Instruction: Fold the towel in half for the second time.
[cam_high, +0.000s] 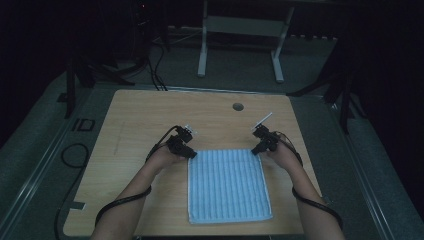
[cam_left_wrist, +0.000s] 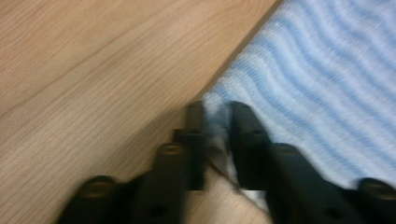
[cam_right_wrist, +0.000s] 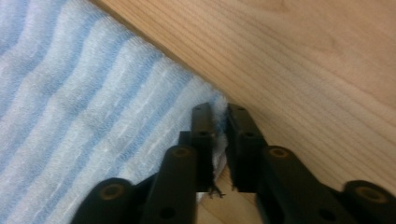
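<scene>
both claws (cam_high: 192, 155) (cam_high: 256, 150) pinching towel (cam_high: 227, 182) corners

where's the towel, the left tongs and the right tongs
towel (cam_high: 227, 185), high view, middle of the striped cloth
left tongs (cam_left_wrist: 217, 119), left gripper view, between the tips, shut on the towel's corner
right tongs (cam_right_wrist: 220, 116), right gripper view, between the tips, shut on the towel's corner

Both forearms reaching forward from the near edge, spread apart, wrists angled inward. Left gripper (cam_high: 190, 154) tipped down, fingers (cam_left_wrist: 245, 135) pinched nearly together on a cloth corner. Right gripper (cam_high: 256, 150) likewise lowered, fingers (cam_right_wrist: 203, 135) clamped on the opposite corner. Cables trailing back along each arm.
</scene>
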